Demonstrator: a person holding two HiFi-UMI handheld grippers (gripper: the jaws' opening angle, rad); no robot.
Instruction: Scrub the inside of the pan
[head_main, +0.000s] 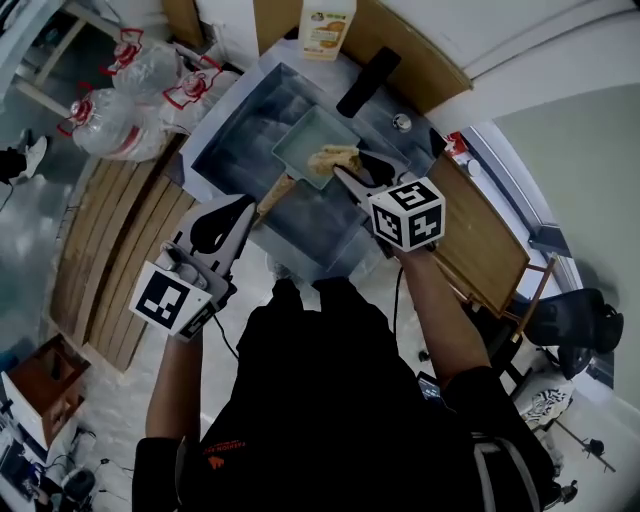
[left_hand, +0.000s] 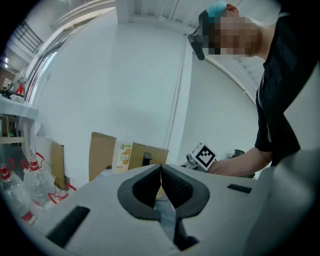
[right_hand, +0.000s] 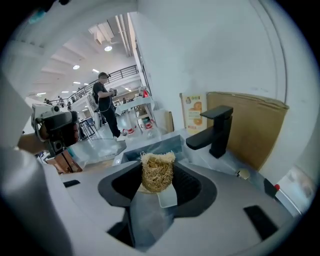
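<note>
Fingers (right_hand: 189, 184) of the right gripper (right_hand: 160, 167) are clamped on a tan fibrous scrubber (right_hand: 157, 176), which is held by its near end with the far end sticking out past the tips. Fingers (left_hand: 176, 186) of the left gripper (left_hand: 161, 170) are pressed together with nothing gripped. A thin tan sliver is seen in the gap, possibly the pan handle beyond, but this is not certain.

In the head view the left gripper (head_main: 240, 212) is seen at lower left of centre, just beside the end of the wooden pan handle (head_main: 272, 197). Contact cannot be told. The right gripper (head_main: 350, 172) is placed at centre, with the scrubber (head_main: 333, 160) lowered into the pale green rectangular pan (head_main: 305, 140). The pan is lying in the sink (head_main: 235, 135), at upper centre of the frame. Farther off, a black faucet (head_main: 368, 82) and a carton (head_main: 328, 25) are seen at the top edge.

Risks, as judged:
- The pan is not held, so it could be pushed across the sink or tipped by scrubbing force.
- The scrubber is gripped at one end only, so it could be bent or dragged out of the jaws.
- The faucet could be struck on a long stroke.
</note>
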